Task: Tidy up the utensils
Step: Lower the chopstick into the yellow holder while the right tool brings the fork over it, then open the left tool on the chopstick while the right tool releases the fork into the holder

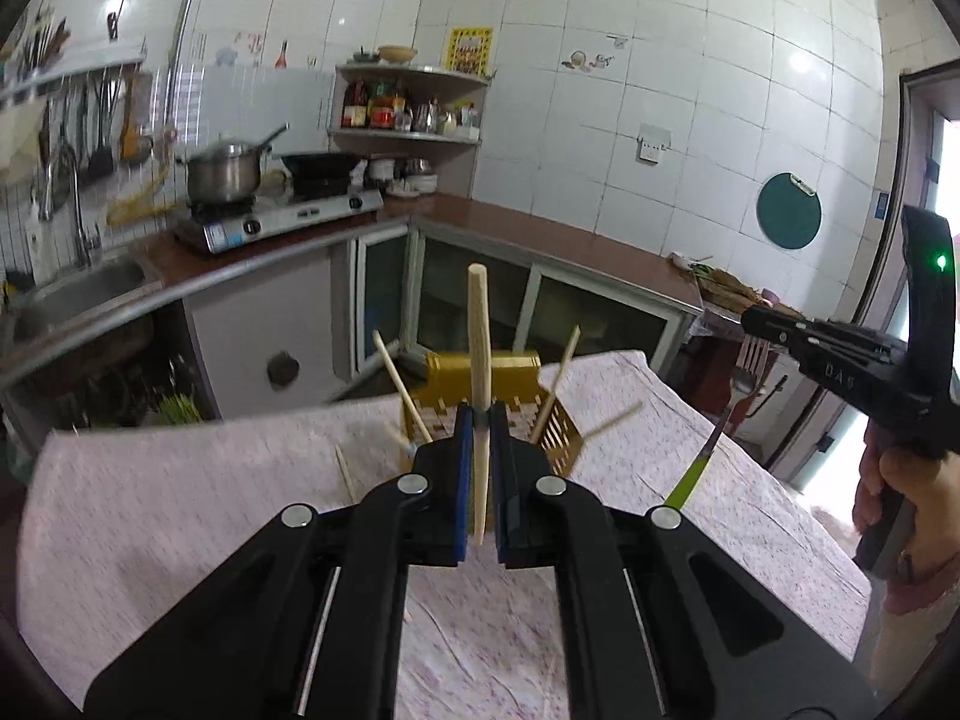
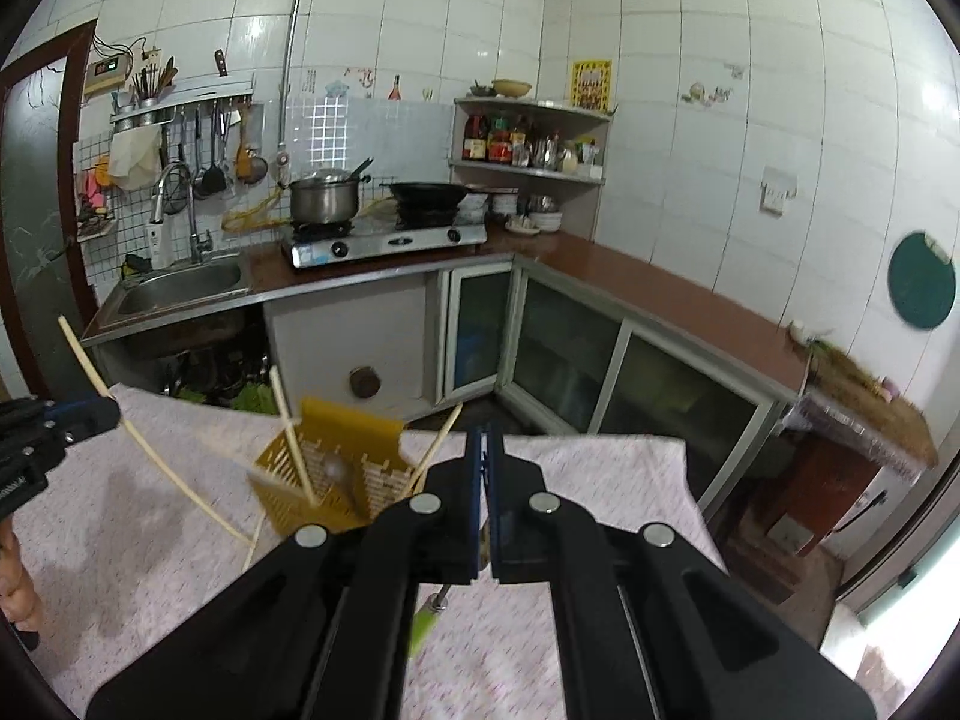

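Yellow basket (image 1: 543,420) sat near the far edge of the table (image 1: 180,498), two chopsticks (image 1: 401,387) leaning inside it. Left gripper (image 1: 480,414) was clamped on a chopstick (image 1: 480,360), held upright over the basket. Right gripper (image 2: 486,450) was pinched on a green-handled fork (image 1: 717,432), above the table's right side.

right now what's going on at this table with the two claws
A person is sorting utensils into a yellow slotted basket on a cloth-covered table. The left claw is shut on a wooden chopstick, held upright over the basket. The right claw grips a green-handled fork. Several chopsticks already stand in the basket.
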A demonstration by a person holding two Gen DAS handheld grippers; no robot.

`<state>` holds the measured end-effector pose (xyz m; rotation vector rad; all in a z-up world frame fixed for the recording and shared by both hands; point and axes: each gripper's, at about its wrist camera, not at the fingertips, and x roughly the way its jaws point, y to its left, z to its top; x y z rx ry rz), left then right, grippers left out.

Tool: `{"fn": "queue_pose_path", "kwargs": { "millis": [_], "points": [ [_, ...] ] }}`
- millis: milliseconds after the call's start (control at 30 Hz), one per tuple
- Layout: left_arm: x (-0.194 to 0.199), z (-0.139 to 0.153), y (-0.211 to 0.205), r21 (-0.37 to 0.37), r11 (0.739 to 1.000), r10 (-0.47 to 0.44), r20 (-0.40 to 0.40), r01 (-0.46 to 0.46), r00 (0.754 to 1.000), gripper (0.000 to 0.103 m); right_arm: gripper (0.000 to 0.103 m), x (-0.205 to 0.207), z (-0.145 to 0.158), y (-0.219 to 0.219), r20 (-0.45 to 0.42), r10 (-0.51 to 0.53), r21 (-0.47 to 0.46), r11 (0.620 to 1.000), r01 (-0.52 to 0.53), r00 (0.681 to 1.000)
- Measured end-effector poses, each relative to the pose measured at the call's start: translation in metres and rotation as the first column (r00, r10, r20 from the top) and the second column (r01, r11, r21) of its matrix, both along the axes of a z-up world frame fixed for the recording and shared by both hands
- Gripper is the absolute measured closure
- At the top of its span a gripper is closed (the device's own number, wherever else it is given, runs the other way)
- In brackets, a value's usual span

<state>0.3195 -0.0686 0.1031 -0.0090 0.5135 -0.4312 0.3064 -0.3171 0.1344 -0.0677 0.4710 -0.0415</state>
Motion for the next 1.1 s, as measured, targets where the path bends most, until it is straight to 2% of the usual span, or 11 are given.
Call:
{"fn": "queue_pose_path", "kwargs": {
  "millis": [133,233,467,667,967,1100],
  "points": [
    [0.02,0.023,-0.003,0.019,1.0,0.008,0.008,-0.008,1.0,0.099,0.101,0.019,0.024,0.0,0.021,-0.029,-0.047,0.998,0.03,0.999],
    [0.033,0.034,-0.007,0.03,0.999,0.013,0.026,-0.014,1.0,0.099,0.101,0.035,0.038,-0.001,0.041,-0.044,-0.043,0.998,0.046,0.998],
    [0.069,0.031,-0.016,0.04,0.999,0.01,0.01,-0.011,1.0,0.099,0.101,0.07,0.043,0.02,0.06,-0.022,-0.085,0.996,0.027,0.998],
    [0.094,0.006,-0.026,0.068,0.998,0.006,-0.024,-0.004,1.0,0.099,0.101,0.09,0.028,0.04,0.05,0.013,-0.098,0.995,-0.008,0.999],
    [0.112,-0.039,-0.029,0.086,0.996,0.008,-0.094,0.0,0.996,0.099,0.101,0.108,-0.024,0.054,-0.02,0.054,-0.113,0.992,-0.055,0.998],
    [0.117,-0.057,-0.028,0.088,0.996,0.011,-0.122,0.0,0.992,0.099,0.101,0.112,-0.049,0.053,-0.071,0.092,-0.068,0.993,-0.097,0.993]
  ]
}}
